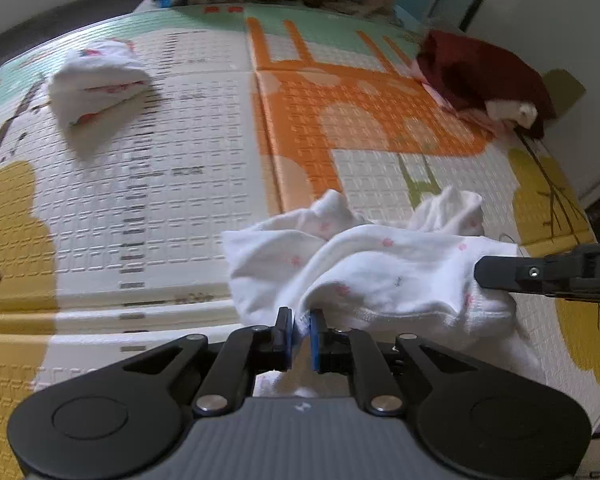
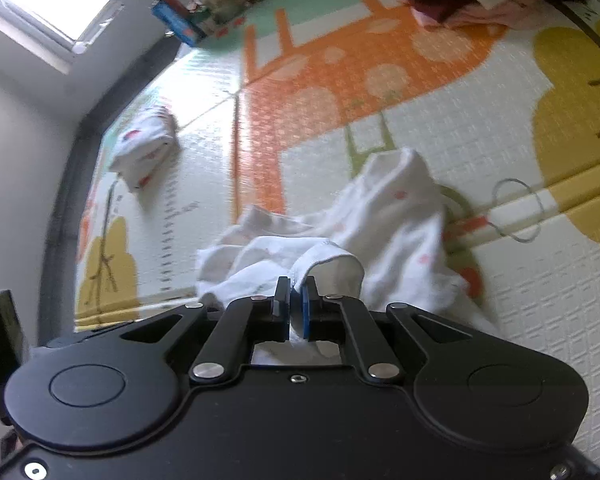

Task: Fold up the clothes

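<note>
Now both claws have hold of the same white garment (image 1: pixel 380 268), crumpled on the play mat (image 1: pixel 160 200). The left gripper (image 1: pixel 301 322) is pinched nearly closed on a hemmed edge, with the cloth bunched just ahead of its blue pads and trailing off to its right. The right gripper (image 2: pixel 296 300) likewise stands narrow, nipping a stitched hem whose loop curls just beyond its tips; the rest spreads ahead and to its right. Well ahead and left of both claws lies a folded white bundle (image 1: pixel 96 84). Far ahead on the right sits a dark red pile (image 1: pixel 488 76).
</note>
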